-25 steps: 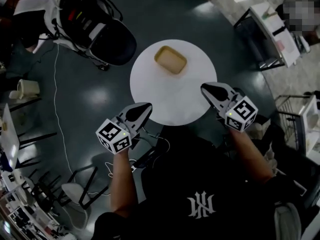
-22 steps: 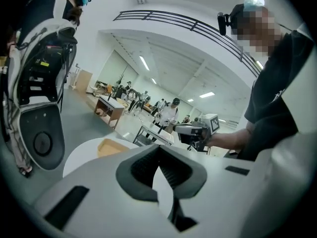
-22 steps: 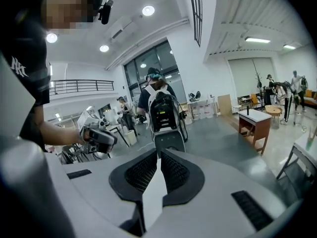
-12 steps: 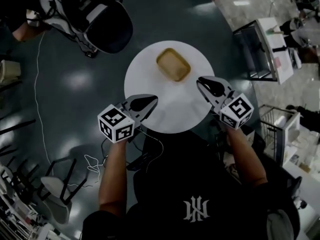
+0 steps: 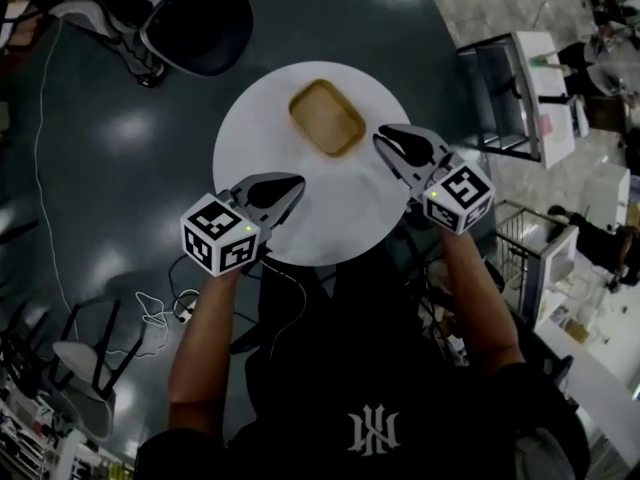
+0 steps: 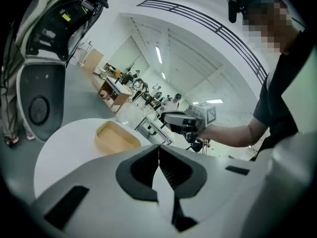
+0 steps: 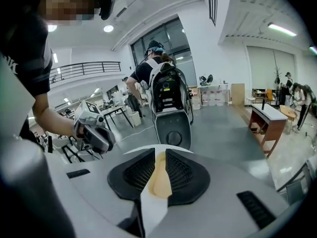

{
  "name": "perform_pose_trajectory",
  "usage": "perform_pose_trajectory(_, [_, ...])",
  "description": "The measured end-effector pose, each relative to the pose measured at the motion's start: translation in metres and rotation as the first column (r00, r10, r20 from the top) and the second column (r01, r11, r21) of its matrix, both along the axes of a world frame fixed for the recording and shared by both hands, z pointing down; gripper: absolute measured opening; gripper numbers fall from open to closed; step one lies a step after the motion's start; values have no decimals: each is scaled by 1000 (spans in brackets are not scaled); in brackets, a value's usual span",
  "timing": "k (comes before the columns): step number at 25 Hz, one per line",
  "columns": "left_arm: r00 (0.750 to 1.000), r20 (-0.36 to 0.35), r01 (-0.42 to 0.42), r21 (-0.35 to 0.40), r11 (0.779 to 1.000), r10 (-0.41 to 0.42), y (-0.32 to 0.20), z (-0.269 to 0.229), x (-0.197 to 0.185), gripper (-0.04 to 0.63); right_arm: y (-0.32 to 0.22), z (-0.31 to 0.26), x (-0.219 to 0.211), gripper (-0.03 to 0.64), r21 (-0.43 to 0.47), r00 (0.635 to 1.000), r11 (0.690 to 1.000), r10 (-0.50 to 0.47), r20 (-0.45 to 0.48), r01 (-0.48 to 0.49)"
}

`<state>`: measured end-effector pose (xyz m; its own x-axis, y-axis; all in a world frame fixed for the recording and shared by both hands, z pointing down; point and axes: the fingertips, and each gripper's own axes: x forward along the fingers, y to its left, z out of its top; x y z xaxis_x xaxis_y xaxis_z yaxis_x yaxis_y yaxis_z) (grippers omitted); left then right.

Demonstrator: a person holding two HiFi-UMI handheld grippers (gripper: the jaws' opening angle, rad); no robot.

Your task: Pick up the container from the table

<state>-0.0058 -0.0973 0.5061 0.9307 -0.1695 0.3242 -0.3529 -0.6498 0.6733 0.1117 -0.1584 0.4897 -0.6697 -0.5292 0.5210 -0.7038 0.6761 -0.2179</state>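
In the right gripper view the container shows only as a tan sliver through the gap of the right gripper's opening jaws. It lies beyond them, not between, and the gripper's body hides the rest. In the head view the left gripper covers part of the table's near edge. The top edge cuts off a dark bulky object.

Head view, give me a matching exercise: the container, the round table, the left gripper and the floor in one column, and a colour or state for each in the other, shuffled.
1. container
2. round table
3. left gripper
4. floor

A. white
B. jaws shut, nothing between them
C. tan, lying on the table top
D. dark and glossy

Pairs: 1-C, 2-A, 3-B, 4-D
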Motion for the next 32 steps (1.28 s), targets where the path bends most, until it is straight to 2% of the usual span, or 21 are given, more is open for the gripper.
perform_pose_trajectory(3, [998,39,41,-17,999,-40,-11,15,6,3,-9,20,5,114,-42,999,999,-18,29,19])
perform_pose_trajectory(12, [973,106,214,-76,974,-205,-37,53,29,22,-29,71,16,148,-121,993,986,-106,53,111])
perform_pose_trajectory(14, [961,121,259,-97,961,-247,-44,63,30,59,-35,82,18,161,-136,991,983,-118,57,125])
perform_pose_trajectory(18, [934,141,346,-136,928,-327,-55,80,27,86,-47,97,17,169,-160,989,977,-132,67,142])
perform_pose_trajectory(24, [891,196,445,-198,874,-409,-72,103,33,170,-61,115,18,170,-197,982,964,-165,88,180])
perform_pose_trajectory(32, [857,244,509,-267,818,-454,-68,128,44,184,-63,147,19,169,-274,977,939,-191,90,209])
